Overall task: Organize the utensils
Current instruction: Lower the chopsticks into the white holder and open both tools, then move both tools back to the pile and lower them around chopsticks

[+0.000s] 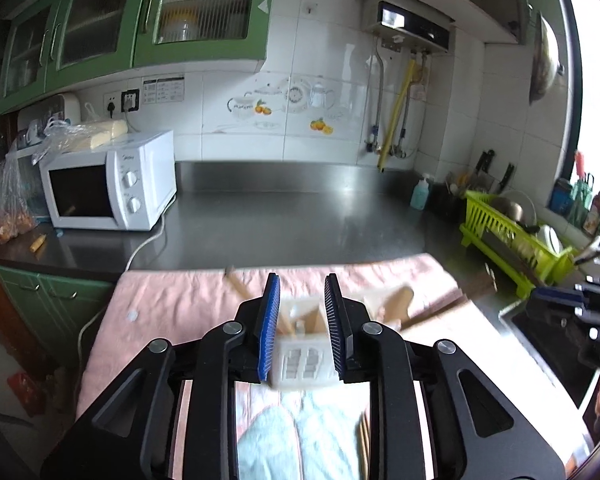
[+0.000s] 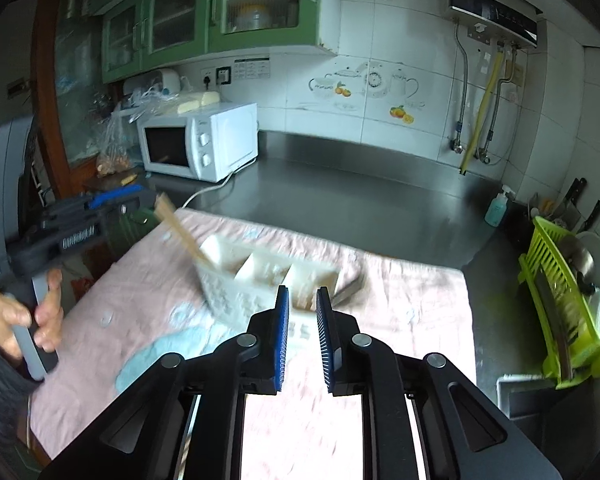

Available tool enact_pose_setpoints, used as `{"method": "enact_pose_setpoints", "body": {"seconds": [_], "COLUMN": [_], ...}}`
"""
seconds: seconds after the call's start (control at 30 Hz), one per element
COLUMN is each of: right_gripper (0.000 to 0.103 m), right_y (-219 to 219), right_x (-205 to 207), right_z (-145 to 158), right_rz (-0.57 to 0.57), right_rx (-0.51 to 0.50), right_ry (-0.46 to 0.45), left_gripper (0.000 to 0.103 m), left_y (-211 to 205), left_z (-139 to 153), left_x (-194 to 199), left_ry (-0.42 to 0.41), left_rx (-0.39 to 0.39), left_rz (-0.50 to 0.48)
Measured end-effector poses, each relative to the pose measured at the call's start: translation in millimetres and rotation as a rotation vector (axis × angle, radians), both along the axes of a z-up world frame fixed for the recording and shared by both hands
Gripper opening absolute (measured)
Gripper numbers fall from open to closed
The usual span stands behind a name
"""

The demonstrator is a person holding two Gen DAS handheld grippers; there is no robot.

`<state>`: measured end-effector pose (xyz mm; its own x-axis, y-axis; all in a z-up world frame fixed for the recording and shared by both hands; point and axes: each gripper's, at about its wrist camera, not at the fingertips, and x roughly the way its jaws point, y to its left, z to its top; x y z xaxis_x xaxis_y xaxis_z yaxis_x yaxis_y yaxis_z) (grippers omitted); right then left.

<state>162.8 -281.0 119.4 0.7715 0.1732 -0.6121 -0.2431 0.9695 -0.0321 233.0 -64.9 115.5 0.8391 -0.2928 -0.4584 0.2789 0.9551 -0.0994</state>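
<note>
Here the white utensil holder (image 1: 304,360) stands on the pink towel (image 1: 172,308) over the tabletop (image 1: 284,220), between the left claw's (image 1: 302,320) parted pads; contact is unclear. The right claw (image 2: 302,336) gapes empty just before it, chopsticks (image 2: 178,228) leaning from its far-left compartment.

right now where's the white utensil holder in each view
Left wrist: the white utensil holder sits low in the centre, between the left gripper fingers, on the pink towel.
Right wrist: it lies centre, just beyond the right gripper, chopsticks sticking out its left end.
Shared landmark: the white microwave on the counter.
</note>
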Motion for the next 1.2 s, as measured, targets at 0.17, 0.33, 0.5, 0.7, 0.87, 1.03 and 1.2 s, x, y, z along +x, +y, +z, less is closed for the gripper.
{"method": "enact_pose_setpoints", "body": {"seconds": [0.17,0.33,0.5,0.7,0.87,1.03,1.2], "right_gripper": [0.016,0.016,0.016,0.016,0.016,0.016,0.015], "right_y": [13.0,32.2,45.9,55.1,51.2,52.5,57.2], "right_x": [-50.4,-89.8,-111.6,-119.6,-119.3,-119.1,-120.6], "right_z": [-47.3,-102.5,-147.4,-185.7,-202.3,-211.1,-215.6], "right_rz": [0.012,0.016,0.003,-0.029,-0.06,-0.069,-0.078], "right_rx": [0.027,0.055,0.103,0.111,0.116,0.112,0.088], "right_ry": [0.047,0.112,0.177,0.244,0.276,0.299,0.299], "left_gripper": [0.027,0.027,0.027,0.027,0.027,0.027,0.027], "left_y": [8.4,17.1,23.8,30.2,23.6,10.4,-0.8], "left_z": [-21.6,-48.3,-81.6,-119.0,-147.3,-175.2,-197.0], "left_x": [-46.1,-84.8,-111.2,-127.8,-138.4,-145.9,-147.5], "left_ry": [0.014,0.04,0.093,0.17,0.222,0.294,0.356], "left_rx": [0.035,0.033,0.043,0.02,0.02,0.014,0.012], "left_rz": [0.002,-0.012,-0.009,-0.016,-0.046,-0.088,-0.119]}}
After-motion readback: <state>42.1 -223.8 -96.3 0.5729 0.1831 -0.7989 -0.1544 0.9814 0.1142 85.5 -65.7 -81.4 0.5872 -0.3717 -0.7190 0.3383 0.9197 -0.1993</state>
